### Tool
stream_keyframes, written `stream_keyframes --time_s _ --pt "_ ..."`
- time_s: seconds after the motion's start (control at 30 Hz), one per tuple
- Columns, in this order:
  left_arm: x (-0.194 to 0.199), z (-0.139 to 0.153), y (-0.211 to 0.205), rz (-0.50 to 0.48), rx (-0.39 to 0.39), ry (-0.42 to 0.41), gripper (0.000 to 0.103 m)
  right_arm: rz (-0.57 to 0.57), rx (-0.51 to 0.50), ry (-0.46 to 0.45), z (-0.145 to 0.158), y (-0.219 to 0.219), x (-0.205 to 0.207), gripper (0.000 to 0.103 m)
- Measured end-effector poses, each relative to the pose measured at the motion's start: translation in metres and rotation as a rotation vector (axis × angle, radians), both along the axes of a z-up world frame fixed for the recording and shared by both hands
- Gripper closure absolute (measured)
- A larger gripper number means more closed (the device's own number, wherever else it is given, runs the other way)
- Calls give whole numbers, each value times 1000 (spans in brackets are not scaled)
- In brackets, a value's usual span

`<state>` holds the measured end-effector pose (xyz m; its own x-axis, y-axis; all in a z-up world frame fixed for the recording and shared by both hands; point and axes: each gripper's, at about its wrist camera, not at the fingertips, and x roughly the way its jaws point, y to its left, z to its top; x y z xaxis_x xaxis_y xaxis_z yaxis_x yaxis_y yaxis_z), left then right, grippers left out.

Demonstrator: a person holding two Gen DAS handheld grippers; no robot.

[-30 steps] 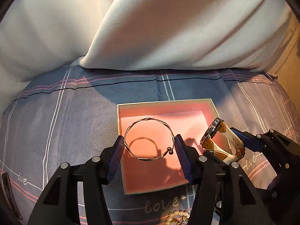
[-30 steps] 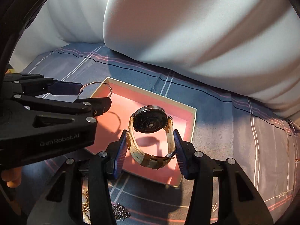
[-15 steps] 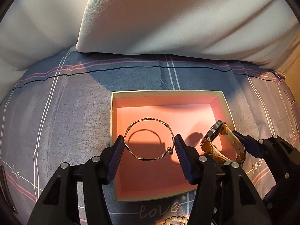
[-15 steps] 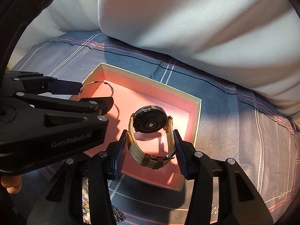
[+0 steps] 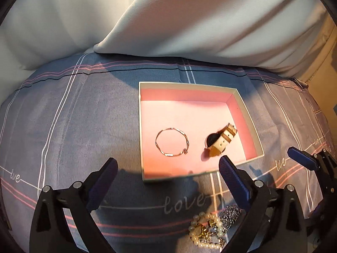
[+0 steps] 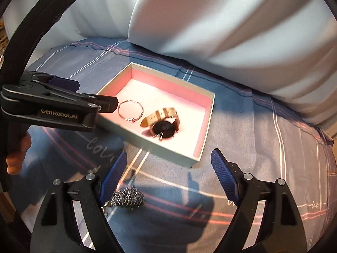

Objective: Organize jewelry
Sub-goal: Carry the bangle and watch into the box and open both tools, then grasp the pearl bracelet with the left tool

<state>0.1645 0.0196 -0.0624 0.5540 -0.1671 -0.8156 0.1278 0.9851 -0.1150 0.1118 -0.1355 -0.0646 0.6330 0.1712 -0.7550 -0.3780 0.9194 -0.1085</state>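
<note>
In left wrist view: bangle (image 5: 172, 142) and watch (image 5: 219, 141) lie apart inside pink box (image 5: 248, 118) on bed; left gripper (image 5: 167, 182) jaws just opened, spread, empty; pearl strand (image 5: 207, 233) and chain heap (image 5: 230, 213) outside, waiting.

In right wrist view: right gripper (image 6: 169, 178) jaws likewise just opened, spread, empty, above chain heap (image 6: 127, 197); watch (image 6: 164, 123) beside bangle (image 6: 130, 111) in box (image 6: 207, 126). Judged about half done.

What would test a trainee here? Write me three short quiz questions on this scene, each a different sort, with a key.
1. True or false: the bangle and the watch both lie inside the pink-lined box.
2. Which best describes the left gripper?
A. shut on the bangle
B. open, nothing between its fingers
C. shut on the pearl strand
3. Fill in: the pearl strand and the silver chain lie on the ____, outside the box.

Key
1. True.
2. B. Its jaws have just been opening, as have those of the right gripper, which is also empty.
3. Bedspread.
</note>
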Motion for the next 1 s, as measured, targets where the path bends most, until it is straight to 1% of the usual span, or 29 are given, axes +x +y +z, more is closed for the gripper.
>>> stream_keyframes --time_s 0.07,0.13,0.17,0.23,0.3,0.33,0.4,0.43,0.53,0.6,0.67,0.7,0.8,0.83,0.87,0.9,0.97,1.0 --pt "-26 -15 2 -14 3 12 8 4 31 30 -12 -6 -20 23" --pt "-51 -30 3 -26 -11 37 8 -9 50 62 -26 -11 -36 30" --pt "-63 -37 3 -36 -29 44 8 -21 53 75 -33 -12 -43 32" --pt "-86 -47 -3 -61 -34 61 8 -48 44 87 -44 -14 -54 32" --pt "-102 -55 -15 -107 8 57 8 -53 41 105 -52 -15 -62 32" --pt "-106 -57 -21 -127 33 46 8 -63 19 106 -55 -15 -64 32" --pt "-107 -60 -31 -152 78 27 8 -65 -21 100 -62 -15 -67 32" --pt "-104 -62 -34 -157 96 21 8 -70 -22 101 -66 -17 -67 33" --pt "-93 -67 -40 -162 109 22 8 -71 9 125 -76 -23 -65 33" --pt "-87 -71 -48 -171 129 17 8 -75 19 118 -78 -24 -64 33" --pt "-83 -75 -56 -185 154 8 8 -71 14 110 -80 -23 -63 32" --pt "-80 -77 -57 -181 166 10 8 -79 -4 104 -81 -23 -62 33" --pt "-77 -79 -58 -173 181 7 8 -83 12 106 -81 -25 -62 32" --pt "-77 -79 -58 -169 188 4 11 -80 12 103 -80 -24 -61 32" --pt "-78 -79 -58 -166 204 -5 19 -75 18 100 -79 -21 -61 32" --pt "-79 -78 -59 -164 214 -16 23 -69 26 100 -79 -20 -60 32" --pt "-80 -74 -57 -164 204 -28 41 -55 38 103 -80 -15 -59 32" --pt "-80 -73 -56 -158 203 -27 44 -48 43 103 -80 -12 -57 32"
